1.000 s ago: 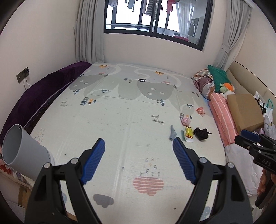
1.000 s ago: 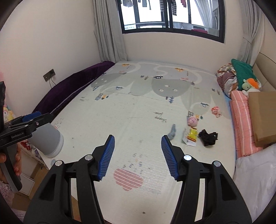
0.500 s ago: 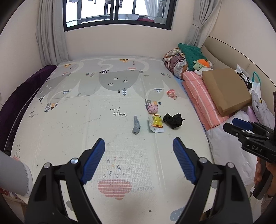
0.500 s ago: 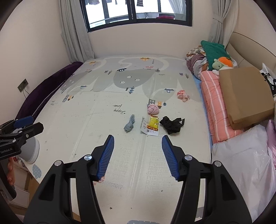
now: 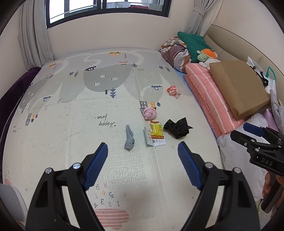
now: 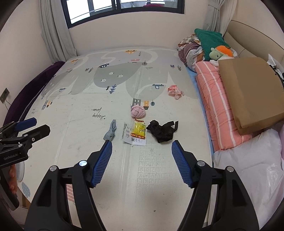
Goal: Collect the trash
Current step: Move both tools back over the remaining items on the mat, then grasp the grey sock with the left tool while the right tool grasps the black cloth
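Both tongs, the left tongs (image 5: 142,152) and the right tongs (image 6: 142,151), are held wide and empty, the yellow wrapper (image 6: 138,131) (long axis pointing away) being seen just ahead, nearer the right.

Two grippers: left gripper (image 5: 142,149), right gripper (image 6: 142,146), each with two blue-padded fingers set wide apart; one play mat (image 5: 71,124); on mat, six loose items: one grey sock (image 5: 129,137), one pink fabric ball (image 5: 150,113), one yellow snack packet (image 5: 156,131), one white printed sheet (image 5: 156,141) under packet, one black crumpled cloth (image 5: 177,128), one pink crumpled wrapper (image 5: 173,91); one grey bin (image 5: 10,202) at mat's near-left corner; one cardboard box (image 5: 239,85); one plush toy (image 5: 206,54); one window (image 5: 106,8); two curtains.
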A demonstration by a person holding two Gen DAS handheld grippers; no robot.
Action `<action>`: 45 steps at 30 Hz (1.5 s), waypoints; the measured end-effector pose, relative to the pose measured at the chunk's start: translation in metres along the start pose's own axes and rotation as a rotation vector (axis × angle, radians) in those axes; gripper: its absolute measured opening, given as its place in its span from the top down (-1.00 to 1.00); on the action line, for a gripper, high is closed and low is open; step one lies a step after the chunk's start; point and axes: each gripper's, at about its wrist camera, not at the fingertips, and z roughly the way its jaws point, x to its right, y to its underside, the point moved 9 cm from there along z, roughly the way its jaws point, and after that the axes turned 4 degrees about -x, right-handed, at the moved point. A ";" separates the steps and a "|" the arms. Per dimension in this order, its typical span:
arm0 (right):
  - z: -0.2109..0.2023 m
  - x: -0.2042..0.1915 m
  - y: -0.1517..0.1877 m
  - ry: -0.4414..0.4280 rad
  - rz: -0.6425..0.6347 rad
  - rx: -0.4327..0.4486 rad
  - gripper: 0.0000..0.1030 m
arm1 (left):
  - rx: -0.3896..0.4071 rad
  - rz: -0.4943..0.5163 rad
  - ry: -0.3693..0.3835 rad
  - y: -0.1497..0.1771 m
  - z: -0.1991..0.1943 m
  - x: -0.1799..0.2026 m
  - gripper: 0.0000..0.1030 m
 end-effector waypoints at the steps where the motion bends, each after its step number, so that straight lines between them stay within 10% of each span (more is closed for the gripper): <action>1: 0.012 0.004 -0.003 -0.003 0.000 -0.007 -0.33 | -0.004 -0.002 -0.007 -0.002 0.011 0.000 -0.57; 16: 0.230 0.065 -0.025 0.035 0.018 -0.116 -0.34 | -0.156 -0.011 -0.116 0.015 0.226 -0.032 -0.57; 27: 0.322 0.082 0.006 0.043 0.030 -0.210 -0.34 | -0.226 0.041 -0.127 0.034 0.324 -0.042 -0.57; 29: 0.331 0.083 0.010 0.043 0.026 -0.213 -0.34 | -0.241 0.034 -0.114 0.038 0.337 -0.043 -0.32; 33: 0.337 0.080 0.010 0.041 -0.012 -0.204 -0.01 | -0.288 0.001 -0.053 0.046 0.356 -0.042 0.32; 39: 0.335 0.081 0.008 0.028 -0.012 -0.210 0.67 | -0.293 0.020 -0.035 0.048 0.357 -0.039 0.47; 45: 0.319 0.082 0.005 0.003 0.034 -0.213 0.75 | -0.290 0.031 -0.020 0.042 0.342 -0.039 0.50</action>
